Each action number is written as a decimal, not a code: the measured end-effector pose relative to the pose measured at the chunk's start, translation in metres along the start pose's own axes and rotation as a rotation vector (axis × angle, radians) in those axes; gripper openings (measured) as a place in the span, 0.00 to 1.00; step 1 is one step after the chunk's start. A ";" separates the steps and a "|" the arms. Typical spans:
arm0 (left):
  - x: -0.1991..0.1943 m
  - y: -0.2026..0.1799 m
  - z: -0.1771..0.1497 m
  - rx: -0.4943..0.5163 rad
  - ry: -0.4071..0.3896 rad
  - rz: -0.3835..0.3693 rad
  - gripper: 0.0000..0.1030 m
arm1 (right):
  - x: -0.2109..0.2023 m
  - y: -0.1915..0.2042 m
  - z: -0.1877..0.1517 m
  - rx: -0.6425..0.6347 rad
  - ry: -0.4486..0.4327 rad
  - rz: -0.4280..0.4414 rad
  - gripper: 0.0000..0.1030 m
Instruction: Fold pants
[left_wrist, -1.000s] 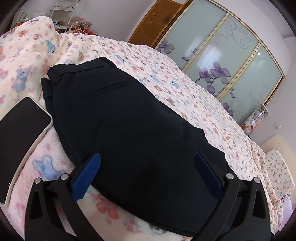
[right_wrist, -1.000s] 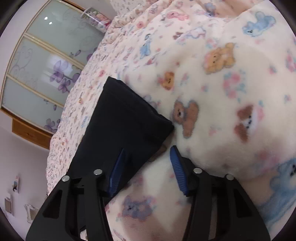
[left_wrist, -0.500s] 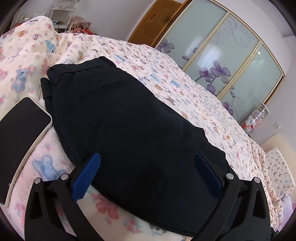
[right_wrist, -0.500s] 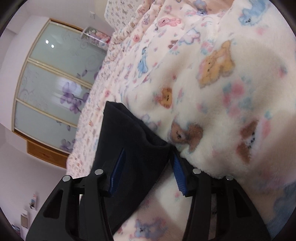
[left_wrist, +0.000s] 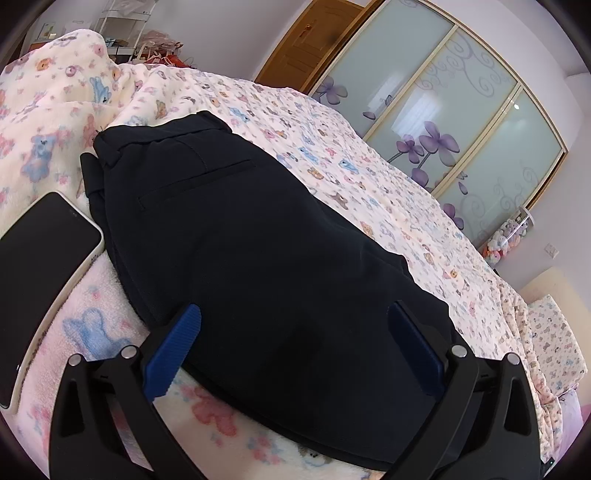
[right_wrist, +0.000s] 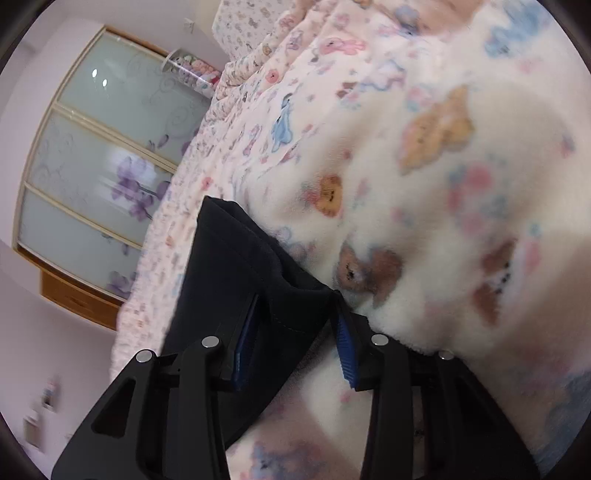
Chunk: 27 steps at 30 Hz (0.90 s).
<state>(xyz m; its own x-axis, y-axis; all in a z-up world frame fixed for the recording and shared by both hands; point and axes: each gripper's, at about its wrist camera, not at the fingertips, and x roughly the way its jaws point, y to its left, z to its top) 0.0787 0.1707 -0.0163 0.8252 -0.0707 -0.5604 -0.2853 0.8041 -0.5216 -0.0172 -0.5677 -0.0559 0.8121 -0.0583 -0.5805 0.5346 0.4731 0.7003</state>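
Note:
Dark navy pants (left_wrist: 258, 251) lie flat on a bear-print blanket (left_wrist: 207, 410), waistband and back pocket at the far left. My left gripper (left_wrist: 295, 347) is open wide and empty, low over the near edge of the pants. In the right wrist view the pant leg end (right_wrist: 236, 280) lies between my right gripper's (right_wrist: 295, 332) blue pads (right_wrist: 345, 354). The jaws are still apart around the hem corner, not clamped on it.
A black phone in a white case (left_wrist: 37, 266) lies on the blanket left of the pants. Sliding wardrobe doors with purple flowers (left_wrist: 443, 122) and a wooden door (left_wrist: 306, 37) stand beyond the bed. A pillow (left_wrist: 554, 332) lies at far right.
My right gripper has moved forward onto the pant leg end, so the hem corner now sits between its pads, and the jaws have narrowed. The left gripper has hardly moved.

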 end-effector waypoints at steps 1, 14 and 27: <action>0.000 0.000 0.000 0.001 0.001 0.000 0.98 | -0.001 0.000 0.000 0.000 -0.005 0.008 0.39; 0.000 -0.001 -0.001 0.005 0.005 0.004 0.98 | -0.044 0.070 -0.019 -0.218 -0.186 0.225 0.16; 0.000 -0.001 0.000 0.007 0.007 0.008 0.98 | -0.011 0.231 -0.144 -0.532 0.049 0.546 0.17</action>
<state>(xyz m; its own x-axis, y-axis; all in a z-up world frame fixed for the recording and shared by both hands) 0.0791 0.1697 -0.0161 0.8193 -0.0686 -0.5693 -0.2885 0.8087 -0.5126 0.0642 -0.3307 0.0522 0.9111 0.3382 -0.2357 -0.1342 0.7840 0.6061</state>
